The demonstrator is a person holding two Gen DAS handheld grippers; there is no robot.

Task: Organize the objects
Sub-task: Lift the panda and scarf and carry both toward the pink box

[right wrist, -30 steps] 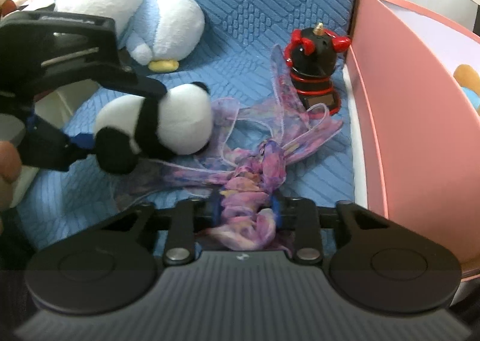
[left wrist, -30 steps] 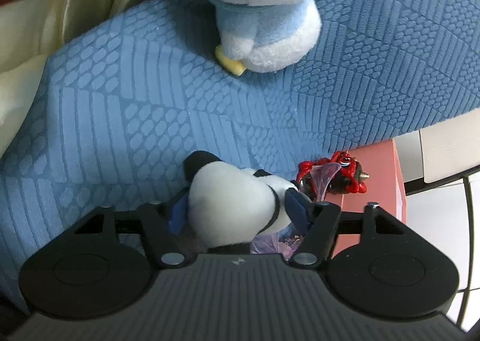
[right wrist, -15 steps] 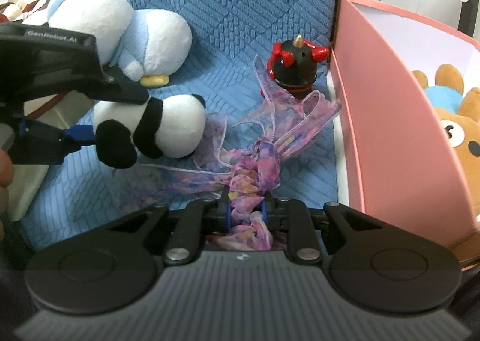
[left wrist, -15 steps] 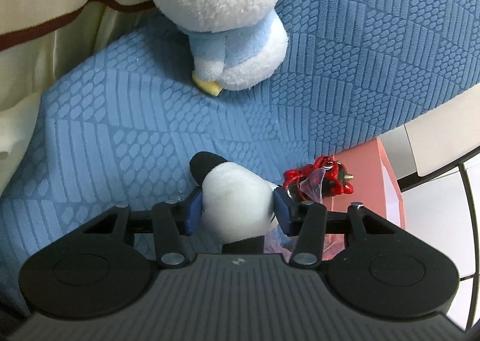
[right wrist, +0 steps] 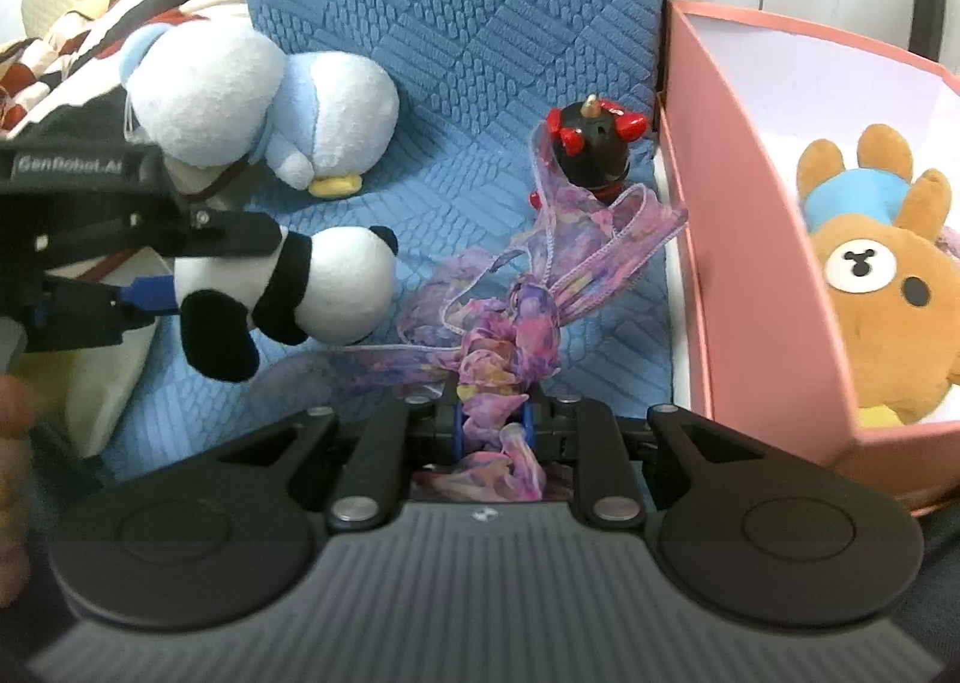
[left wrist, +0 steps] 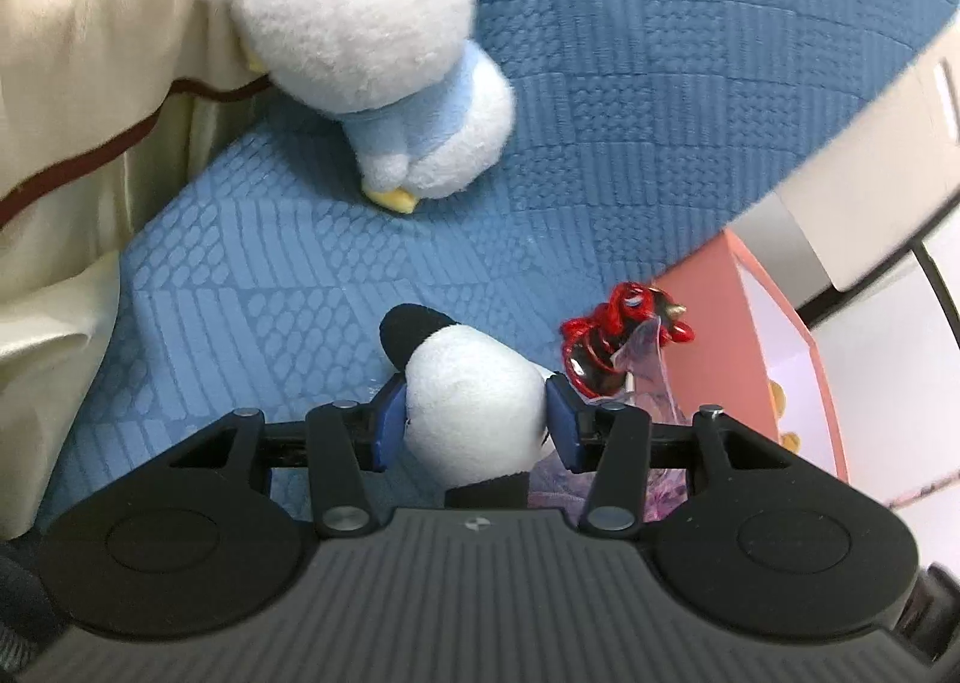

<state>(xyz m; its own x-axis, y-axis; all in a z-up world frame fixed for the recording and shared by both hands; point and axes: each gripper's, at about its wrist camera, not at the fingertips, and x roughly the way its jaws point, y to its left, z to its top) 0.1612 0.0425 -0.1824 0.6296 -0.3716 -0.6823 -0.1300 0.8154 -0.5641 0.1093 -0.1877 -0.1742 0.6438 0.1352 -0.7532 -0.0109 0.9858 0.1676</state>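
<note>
A small black-and-white plush panda (left wrist: 474,395) (right wrist: 336,287) hangs just above the blue quilted seat, squeezed between the blue pads of my left gripper (left wrist: 474,425) (right wrist: 150,287), which is shut on it. My right gripper (right wrist: 492,419) is shut on a bunched pink and purple sheer scarf (right wrist: 510,335) whose loose loops trail over the seat toward a black figurine with red horns (right wrist: 594,155) (left wrist: 618,347). A white and light-blue plush penguin (right wrist: 258,101) (left wrist: 372,41) lies at the seat's back left.
A pink open box (right wrist: 720,239) (left wrist: 720,323) stands at the right of the blue seat (right wrist: 468,23), holding a brown plush bear (right wrist: 882,293). Cream cloth (left wrist: 78,203) and a patterned blanket (right wrist: 120,11) lie at the left. A person's hand (right wrist: 12,431) shows at the far left.
My left gripper shut tighter on the panda and lifted it off the seat. My right gripper closed on the scarf and rose with it, pulling its loops up; the pink box's inside came into view.
</note>
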